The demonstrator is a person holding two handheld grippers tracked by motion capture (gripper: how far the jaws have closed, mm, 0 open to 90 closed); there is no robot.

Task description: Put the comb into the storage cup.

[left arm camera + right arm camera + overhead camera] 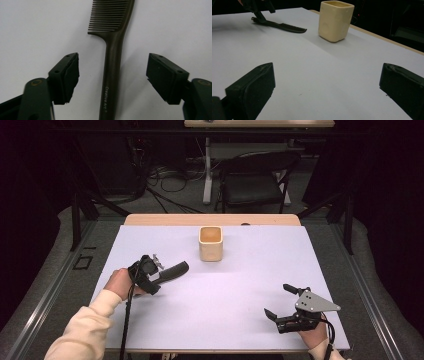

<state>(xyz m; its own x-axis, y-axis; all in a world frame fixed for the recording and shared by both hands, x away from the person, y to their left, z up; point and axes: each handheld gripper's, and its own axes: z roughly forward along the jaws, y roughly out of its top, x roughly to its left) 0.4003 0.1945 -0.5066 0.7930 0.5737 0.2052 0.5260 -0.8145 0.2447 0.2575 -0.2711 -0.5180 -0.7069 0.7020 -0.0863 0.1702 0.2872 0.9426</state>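
Note:
A dark brown comb (pixel 113 57) lies flat on the white table sheet, its teeth pointing away from my left gripper (pixel 112 72). The comb's handle runs between the two jaws, which stand apart on either side of it with a gap to each pad. From above, the comb (pixel 174 269) sits left of centre with the left gripper (pixel 150 276) over its handle end. A cream square cup (pixel 210 243) stands upright behind the middle of the sheet. My right gripper (pixel 276 300) rests open near the front right with nothing between its jaws. Its view takes in the cup (pixel 335 20) and the comb (pixel 283 26).
The white sheet (pixel 230 290) covers most of the wooden table, whose bare edge (pixel 165 219) runs along the far side. A black chair (pixel 252 180) and cables stand on the floor beyond the table. Dark stands flank both sides.

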